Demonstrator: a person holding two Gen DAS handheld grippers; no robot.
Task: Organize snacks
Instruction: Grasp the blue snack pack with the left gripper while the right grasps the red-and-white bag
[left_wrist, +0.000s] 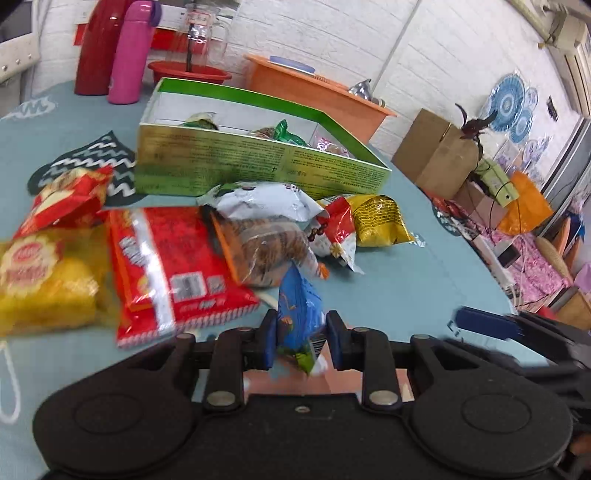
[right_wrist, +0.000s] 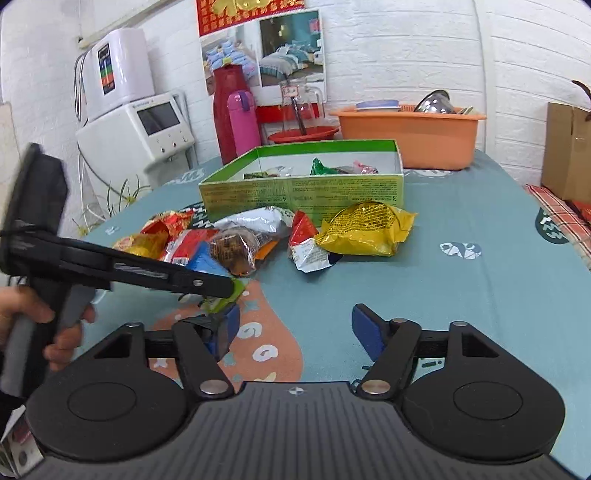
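Note:
A green cardboard box (left_wrist: 258, 166) (right_wrist: 295, 192) stands open on the teal tablecloth with a few snack packets inside. In front of it lies a pile of snacks: a yellow bag (left_wrist: 40, 280), a red packet (left_wrist: 173, 266), a clear pack of brown biscuits (left_wrist: 258, 247), a gold bag (left_wrist: 376, 219) (right_wrist: 365, 230). My left gripper (left_wrist: 301, 339) (right_wrist: 221, 291) is shut on a blue and green snack packet (left_wrist: 299, 306) (right_wrist: 207, 264) at the pile's near edge. My right gripper (right_wrist: 295, 332) hangs open over bare cloth, to the right of the left one, with nothing between its fingers.
Behind the box stand a red flask (right_wrist: 225, 110), a pink bottle (right_wrist: 242, 122), a glass jug (right_wrist: 301, 105) in a red basin, and an orange tub (right_wrist: 406, 136). A hand (right_wrist: 55, 325) holds the left gripper's handle. A brown carton (left_wrist: 436, 155) sits beyond the table's right edge.

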